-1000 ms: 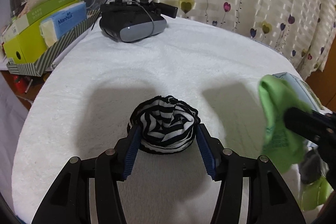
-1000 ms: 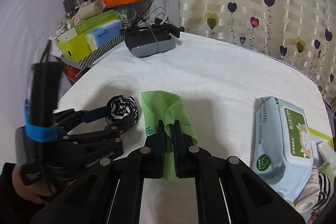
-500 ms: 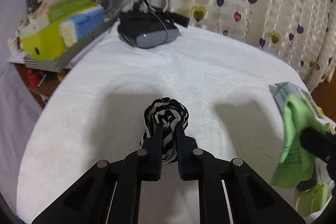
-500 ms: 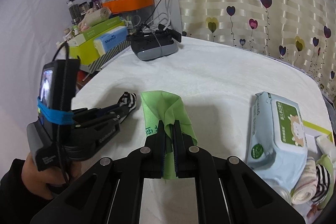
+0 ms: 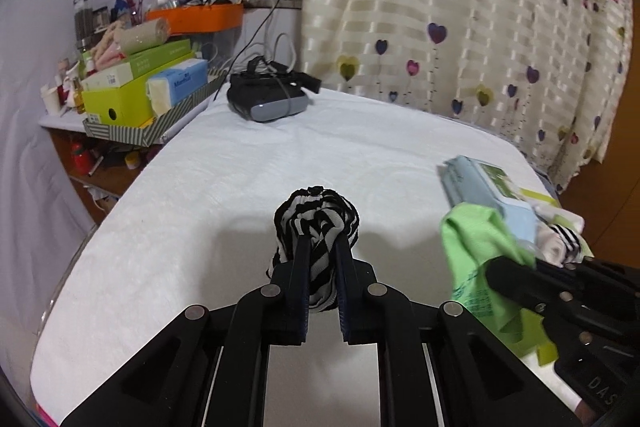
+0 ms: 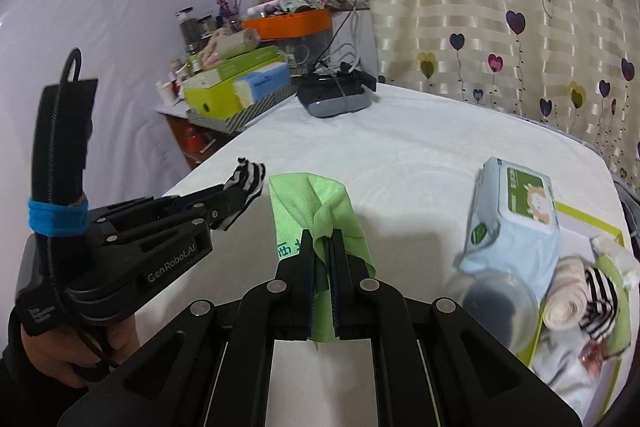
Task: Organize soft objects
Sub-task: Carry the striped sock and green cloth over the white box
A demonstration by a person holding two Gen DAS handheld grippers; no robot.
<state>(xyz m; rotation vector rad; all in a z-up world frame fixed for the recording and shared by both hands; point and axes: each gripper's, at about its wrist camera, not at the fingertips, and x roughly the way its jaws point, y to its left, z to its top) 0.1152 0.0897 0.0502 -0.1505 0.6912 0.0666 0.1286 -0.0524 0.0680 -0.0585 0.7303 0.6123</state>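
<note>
Both grippers pointed down and forward over the white worktop (image 5: 248, 195), side by side. The left gripper (image 5: 322, 247) sat tilted downward, gripped by a hand (image 6: 60, 347) with a dark sleeve at the lower left of the right wrist view; a blue band wrapped its upright black grip. Its jaws were clamped together on the striped sock (image 5: 316, 223), a black-and-white knit bundle, bunched into a rounded ball ahead of the fingertips and held clear of the worktop, casting a shadow below. The right gripper (image 6: 322, 247) angled the same way, jaws pressed tight on the green cloth (image 6: 312, 203), a thin, smooth, folded fabric with dark printed characters, draped over and hanging between the fingers.

The worktop cover looked soft, towel-like, with rounded edges. To the right lay a pale blue wet-wipe pack (image 6: 516, 223), soft plastic with a green lid label, resting partly on a green-rimmed tray (image 6: 600, 227) holding a rolled beige cloth (image 6: 568, 303) and another striped piece. A black and grey headset (image 5: 266, 99) sat at the far edge, near a curtain with heart prints (image 5: 460, 27).
</note>
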